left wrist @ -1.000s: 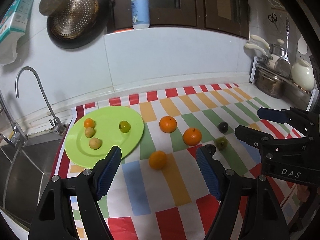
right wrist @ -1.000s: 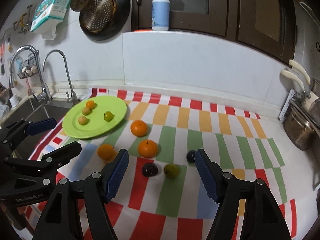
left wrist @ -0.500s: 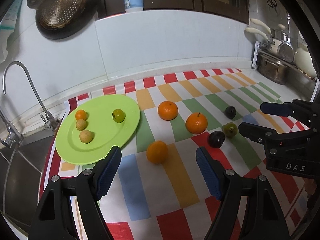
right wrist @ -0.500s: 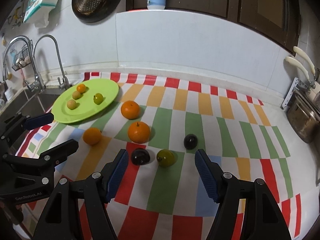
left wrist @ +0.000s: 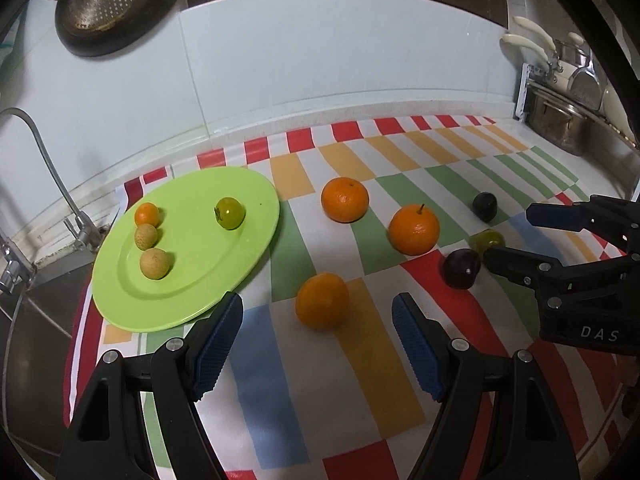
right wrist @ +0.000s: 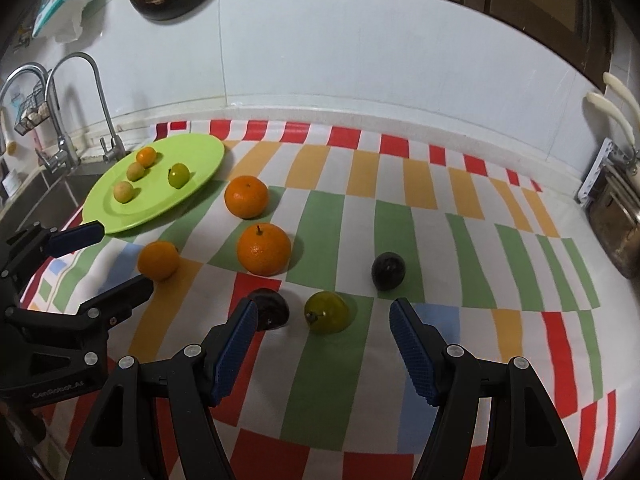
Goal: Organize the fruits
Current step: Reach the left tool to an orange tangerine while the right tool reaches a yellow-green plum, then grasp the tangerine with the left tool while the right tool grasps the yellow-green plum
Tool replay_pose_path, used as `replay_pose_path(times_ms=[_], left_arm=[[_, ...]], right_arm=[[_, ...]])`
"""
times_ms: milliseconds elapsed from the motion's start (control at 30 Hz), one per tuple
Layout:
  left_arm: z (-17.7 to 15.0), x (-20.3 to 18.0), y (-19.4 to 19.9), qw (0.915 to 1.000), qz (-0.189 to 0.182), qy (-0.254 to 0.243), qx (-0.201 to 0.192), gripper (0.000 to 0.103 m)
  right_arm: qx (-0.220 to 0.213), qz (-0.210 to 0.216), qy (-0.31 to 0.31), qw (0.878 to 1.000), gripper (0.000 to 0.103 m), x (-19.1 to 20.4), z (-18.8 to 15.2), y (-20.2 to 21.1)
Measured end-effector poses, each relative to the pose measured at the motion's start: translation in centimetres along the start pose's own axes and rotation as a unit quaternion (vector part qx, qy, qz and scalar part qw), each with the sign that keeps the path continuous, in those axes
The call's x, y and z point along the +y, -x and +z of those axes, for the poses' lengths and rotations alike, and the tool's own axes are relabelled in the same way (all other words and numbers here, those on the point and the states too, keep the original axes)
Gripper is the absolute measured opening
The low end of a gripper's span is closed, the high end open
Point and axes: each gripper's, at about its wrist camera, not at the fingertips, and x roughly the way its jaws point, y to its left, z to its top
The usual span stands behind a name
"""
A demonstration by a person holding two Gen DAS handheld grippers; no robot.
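A green plate (left wrist: 248, 240) (right wrist: 200, 160) holds several small fruits at the left of a striped cloth. Three oranges lie loose: a small one (left wrist: 322, 300) (right wrist: 158, 260), a stemmed one (left wrist: 414, 230) (right wrist: 264, 248) and a far one (left wrist: 344, 199) (right wrist: 245, 196). Two dark plums (right wrist: 388, 271) (right wrist: 270, 308) and a green fruit (right wrist: 327, 312) lie to the right. My left gripper (left wrist: 318, 338) is open, just before the small orange. My right gripper (right wrist: 322, 338) is open, just before the green fruit.
A sink with taps (right wrist: 92, 92) lies left of the plate. A white tiled wall (right wrist: 360, 72) backs the counter. A metal pot and rack (left wrist: 560, 128) stand at the far right. A pan and strainer (left wrist: 108, 4) hang on the wall.
Both grippers have moved forward and down toward the cloth: the left nearer the small orange, the right nearer the green fruit. Both stayed open. No fruit has moved.
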Motion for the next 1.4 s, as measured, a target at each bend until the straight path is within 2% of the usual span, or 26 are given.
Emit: replay_pose_path(times_ms=[433, 500, 567, 633, 767, 833, 900, 1133, 1400], left_arm=[[0.5, -0.7, -2.3, 0.9998, -0.009, -0.009, 0.014, 0.076], [0.6, -0.8, -2.5, 0.9998, -0.011, -0.011, 0.015, 0.075], [0.6, -0.7, -2.7, 0.9997, -0.014, -0.01, 0.018, 0.069], [0.7, -0.8, -2.9, 0.9996, -0.018, -0.009, 0.022, 0.058], [0.7, -0.8, -3.2, 0.9993, -0.024, -0.008, 0.029, 0.044], [0.8, -0.7, -3.3, 0.9991, -0.027, -0.008, 0.031, 0.033], [0.8, -0.7, -3.3, 0.999, -0.032, -0.006, 0.031, 0.033], [1.0, -1.0, -2.8, 0.9989, -0.038, -0.002, 0.027, 0.033], [1.4, -0.7, 0.2, 0.9994, -0.034, 0.009, 0.004, 0.033]], right_arm=[[0.012, -0.014, -0.014, 1.0, 0.069, -1.4, -0.2, -1.6], [0.015, -0.013, -0.016, 1.0, 0.066, -1.7, -0.3, -1.8], [0.021, -0.009, -0.019, 1.0, 0.058, -1.8, -0.4, -2.1], [0.026, -0.004, -0.022, 0.999, 0.054, -1.9, -0.5, -2.4], [0.033, 0.005, -0.018, 0.999, 0.039, -1.6, -0.5, -2.7], [0.033, 0.008, -0.016, 0.999, 0.035, -1.4, -0.5, -2.6], [0.032, 0.007, -0.015, 0.999, 0.03, -1.4, -0.5, -2.6], [0.024, 0.009, -0.012, 1.0, 0.03, -1.2, -0.4, -1.9], [0.0, 0.023, -0.004, 1.0, 0.03, -0.3, -0.1, 0.3]])
